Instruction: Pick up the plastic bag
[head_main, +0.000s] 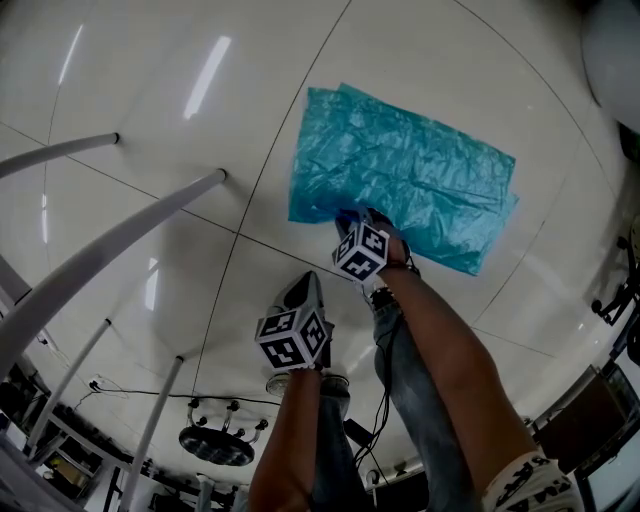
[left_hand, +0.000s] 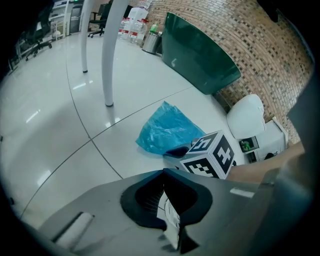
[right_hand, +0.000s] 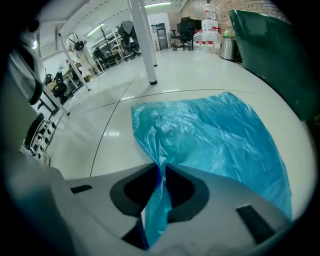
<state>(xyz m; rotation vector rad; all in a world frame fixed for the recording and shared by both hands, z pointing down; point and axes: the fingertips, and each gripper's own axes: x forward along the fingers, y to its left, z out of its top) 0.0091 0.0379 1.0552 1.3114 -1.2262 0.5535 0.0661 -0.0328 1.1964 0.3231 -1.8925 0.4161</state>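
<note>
Plastic bag (head_main: 405, 175), blue and crinkled, lies flat on the glossy white tiled floor (head_main: 140, 90). Its near edge, close to a corner, is pinched between the narrowed jaws of the right gripper (right_hand: 161, 169), with film bunched up through them. The left gripper (left_hand: 163, 172) hangs just beside, jaws together on nothing, over bare tile.

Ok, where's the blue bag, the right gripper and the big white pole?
blue bag (head_main: 410, 175), head view, middle of the flat sheet on the floor.
right gripper (right_hand: 162, 172), right gripper view, between its fingers, shut on the bag's corner.
white pole (head_main: 120, 250), head view, halfway along its slanted shaft.
</note>
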